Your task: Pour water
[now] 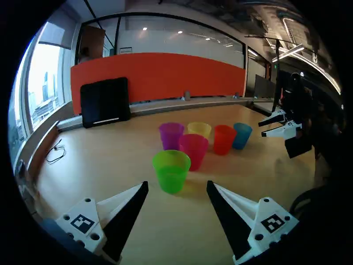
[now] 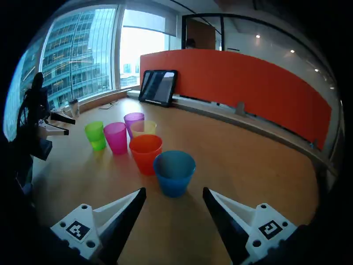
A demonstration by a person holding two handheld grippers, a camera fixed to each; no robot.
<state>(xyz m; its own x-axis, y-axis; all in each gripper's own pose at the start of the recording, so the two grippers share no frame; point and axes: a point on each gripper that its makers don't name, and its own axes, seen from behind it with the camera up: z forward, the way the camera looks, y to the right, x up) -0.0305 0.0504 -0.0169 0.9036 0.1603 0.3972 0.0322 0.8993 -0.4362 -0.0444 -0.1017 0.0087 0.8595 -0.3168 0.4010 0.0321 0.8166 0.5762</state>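
Six cups point(image 1: 193, 148) dot the table point(image 1: 110, 163), orange partition point(image 1: 159, 75) beyond.

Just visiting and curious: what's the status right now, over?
Left claw open, facing green cup. Right claw open, facing blue cup. Pink cup close behind green.

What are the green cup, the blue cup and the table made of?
The green cup and blue cup look like thin translucent plastic: light glows through their walls. The table seems light wood or laminate, smooth satin, with soft reflections beneath the cups.
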